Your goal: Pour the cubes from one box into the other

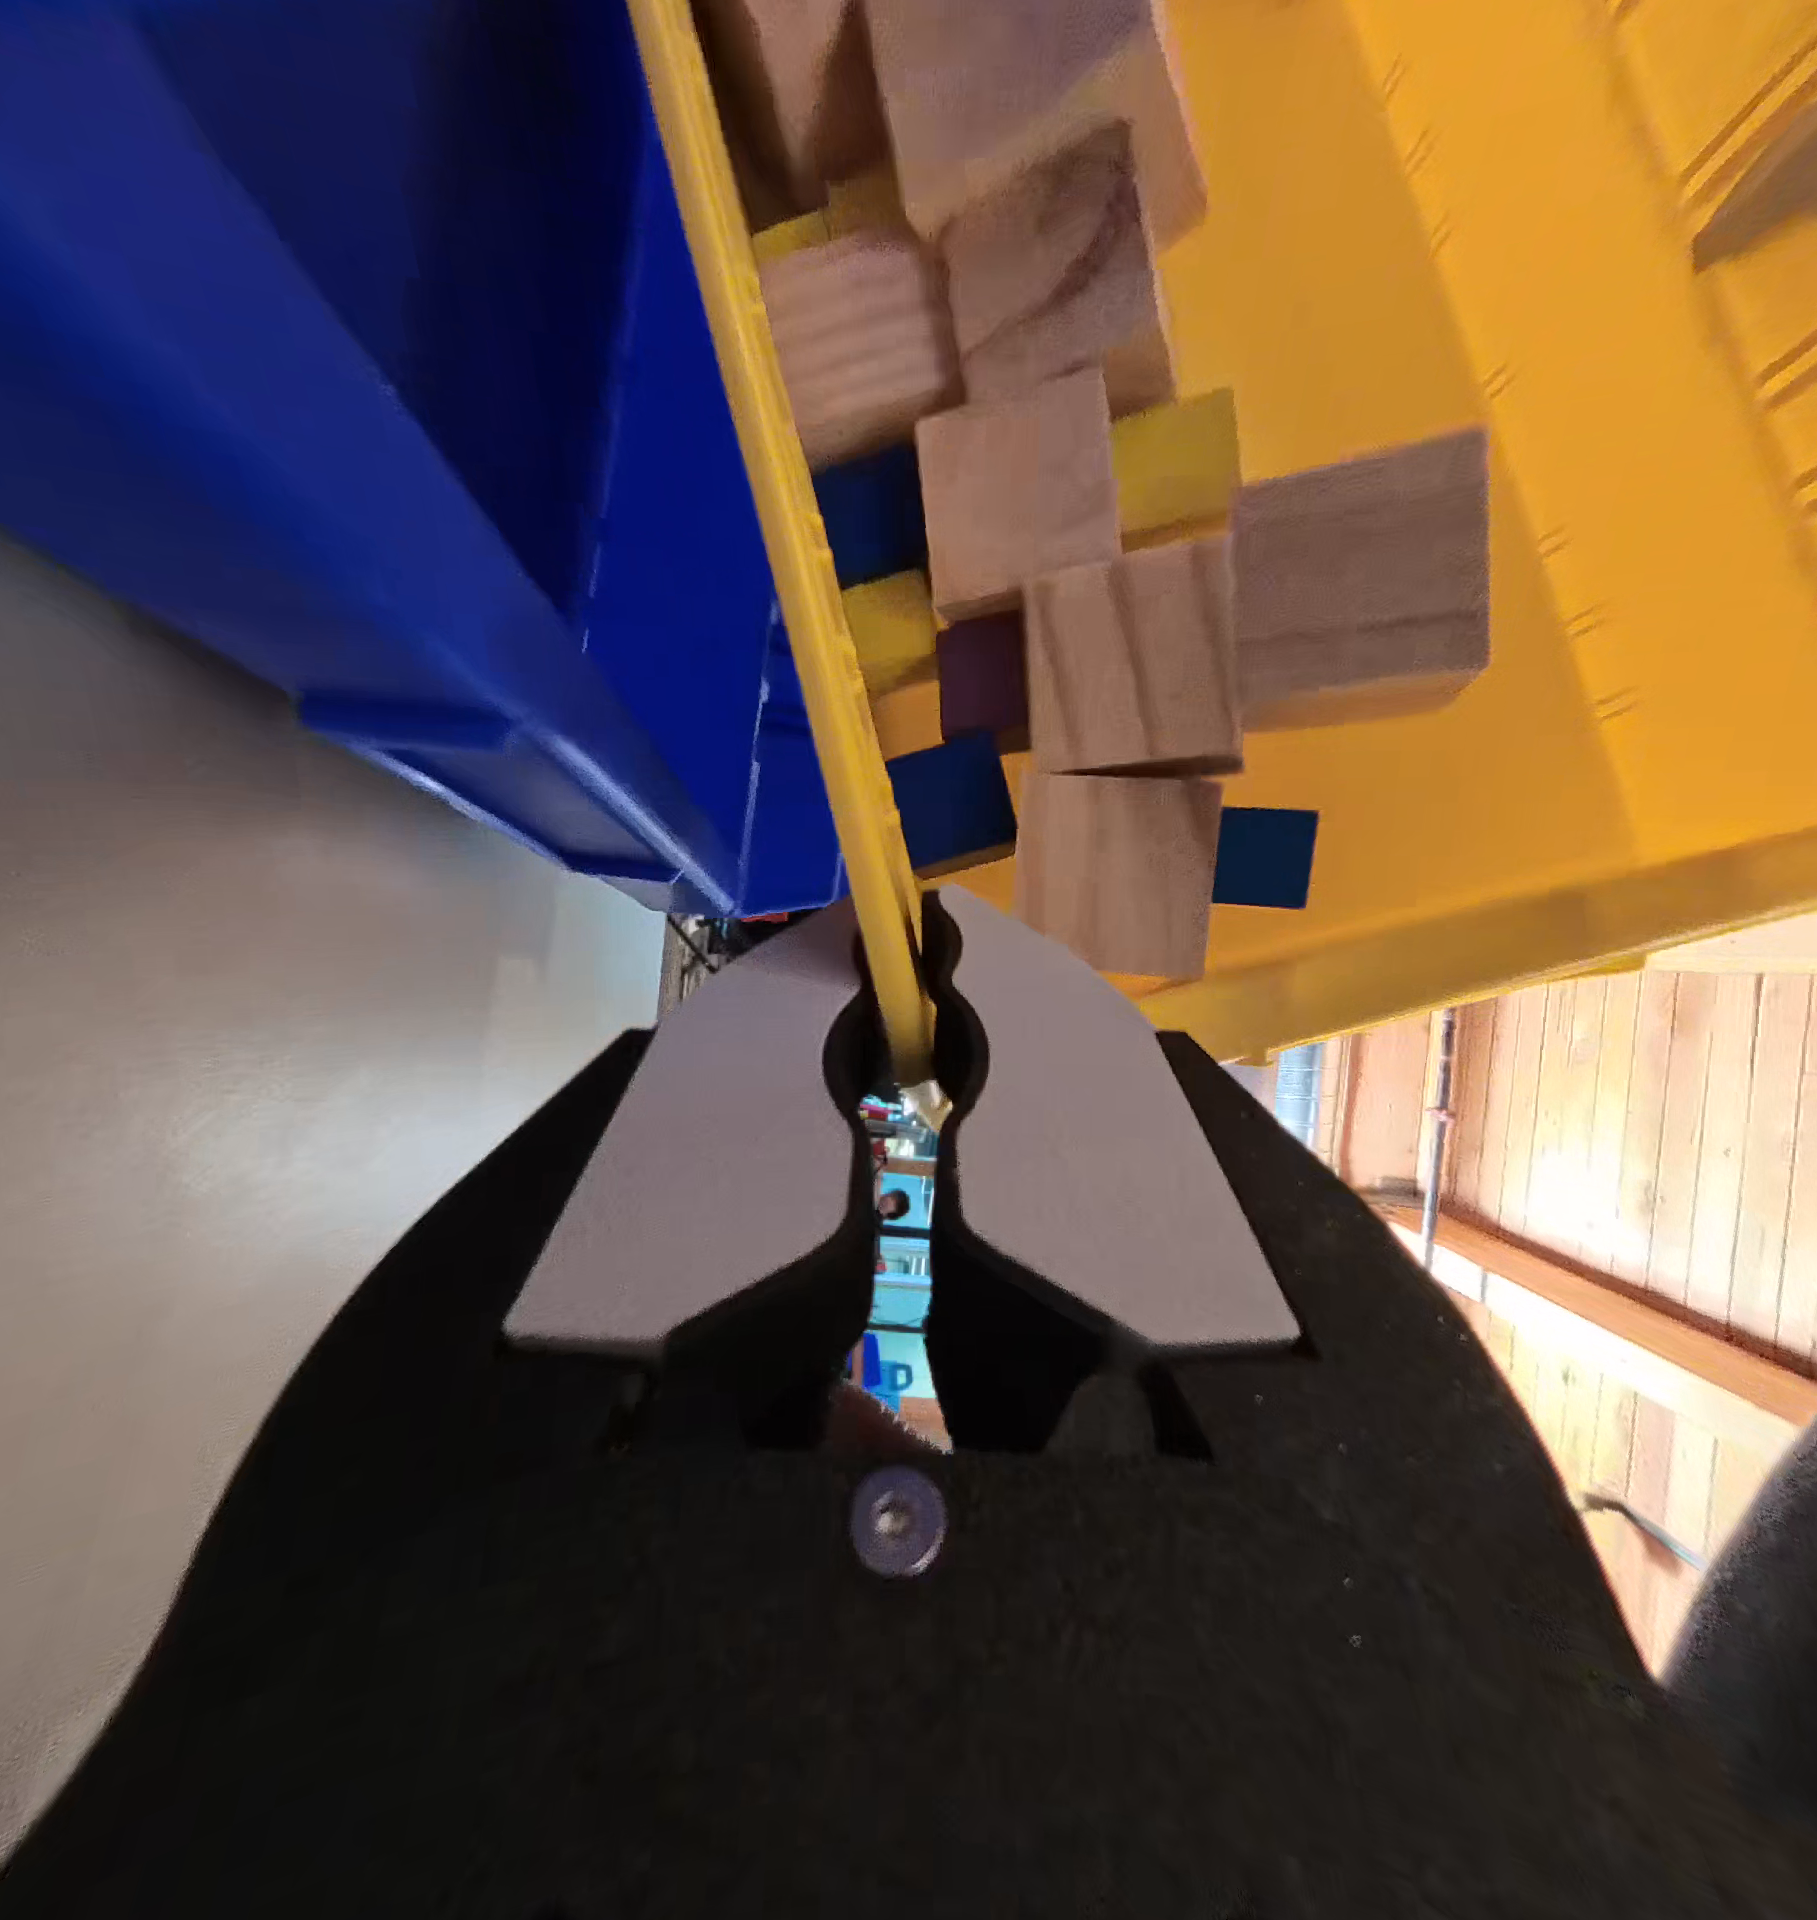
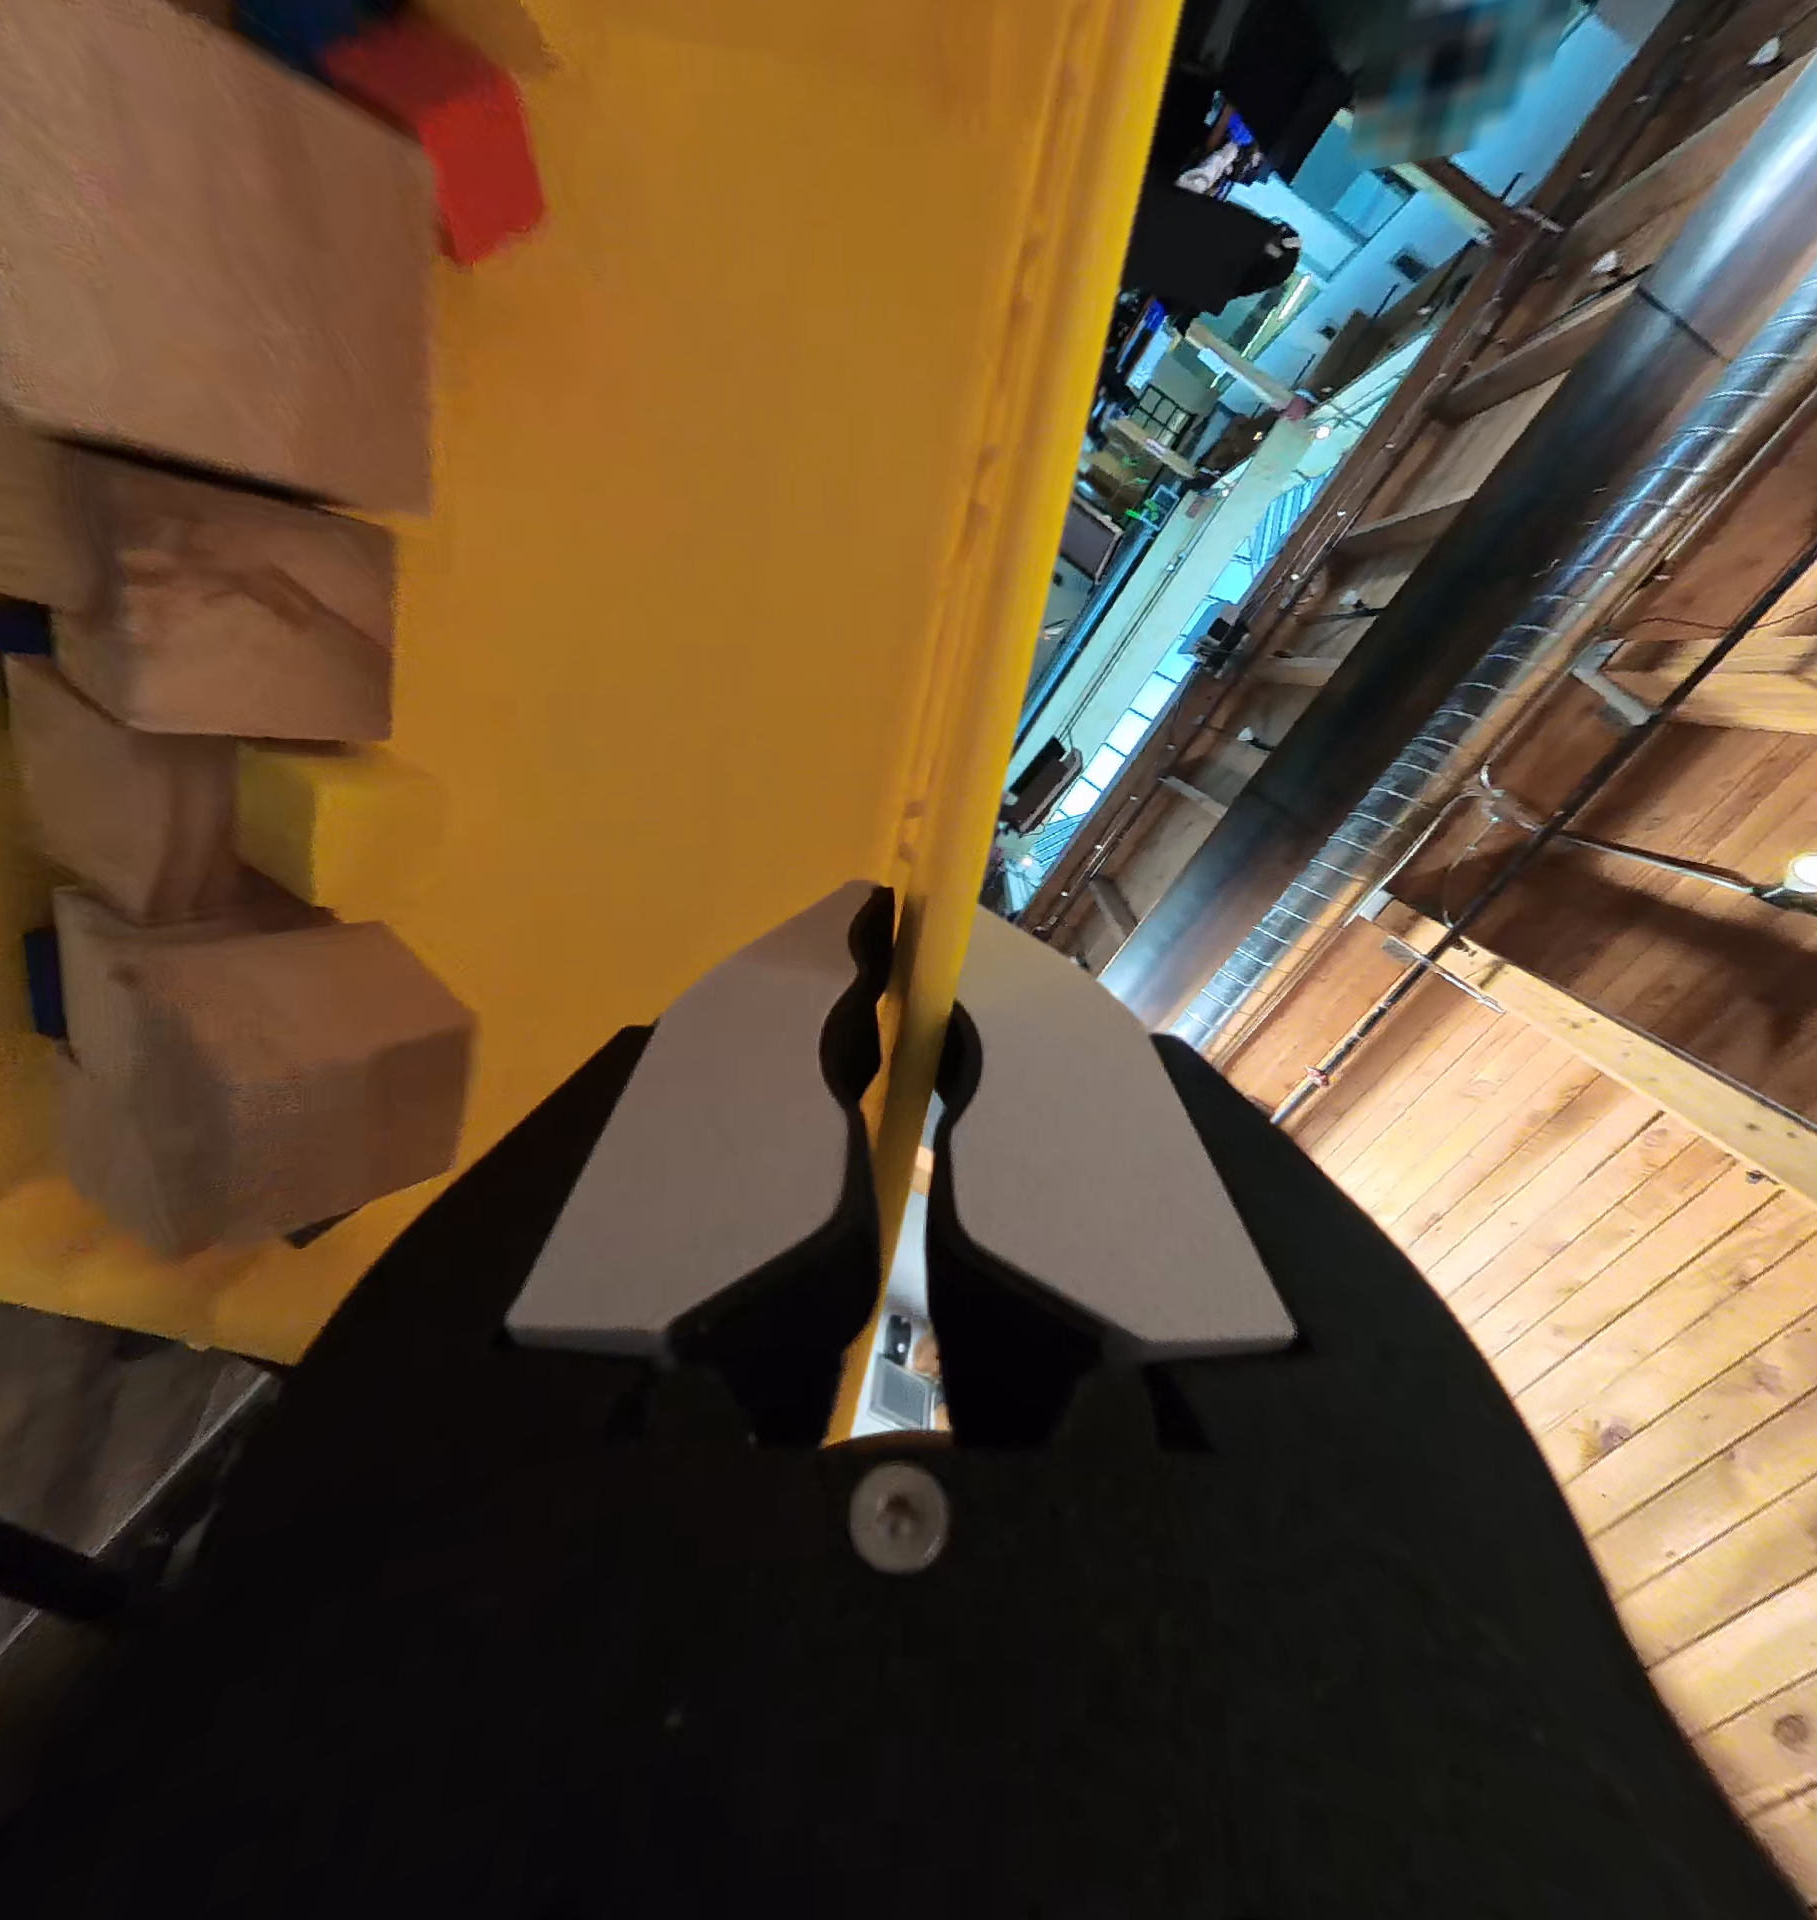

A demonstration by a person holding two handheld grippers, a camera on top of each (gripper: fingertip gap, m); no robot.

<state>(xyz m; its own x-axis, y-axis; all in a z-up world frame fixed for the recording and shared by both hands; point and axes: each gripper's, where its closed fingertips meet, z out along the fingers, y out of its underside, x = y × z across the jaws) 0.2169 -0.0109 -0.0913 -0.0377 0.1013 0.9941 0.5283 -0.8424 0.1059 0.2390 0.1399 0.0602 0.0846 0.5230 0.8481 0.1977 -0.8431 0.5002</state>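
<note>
My left gripper (image 1: 909, 935) is shut on the rim of a yellow box (image 1: 1403, 416), which is tipped steeply. Several plain wooden cubes (image 1: 1122, 655) and small blue, yellow and purple cubes (image 1: 951, 800) are piled against the gripped wall, blurred by motion. A blue box (image 1: 312, 364) lies right beside that wall, on the left. My right gripper (image 2: 919, 935) is shut on another rim of the yellow box (image 2: 727, 520). Wooden cubes (image 2: 208, 613), a red cube (image 2: 468, 156) and a yellow cube (image 2: 353, 831) show at its left, blurred.
A pale grey surface (image 1: 208, 1039) lies under the blue box. Wooden ceiling planks (image 2: 1610, 1351), a metal duct (image 2: 1506, 675) and a lamp (image 2: 1815, 873) fill the right of the right wrist view. A dark sleeve (image 1: 1777, 1558) shows at lower right.
</note>
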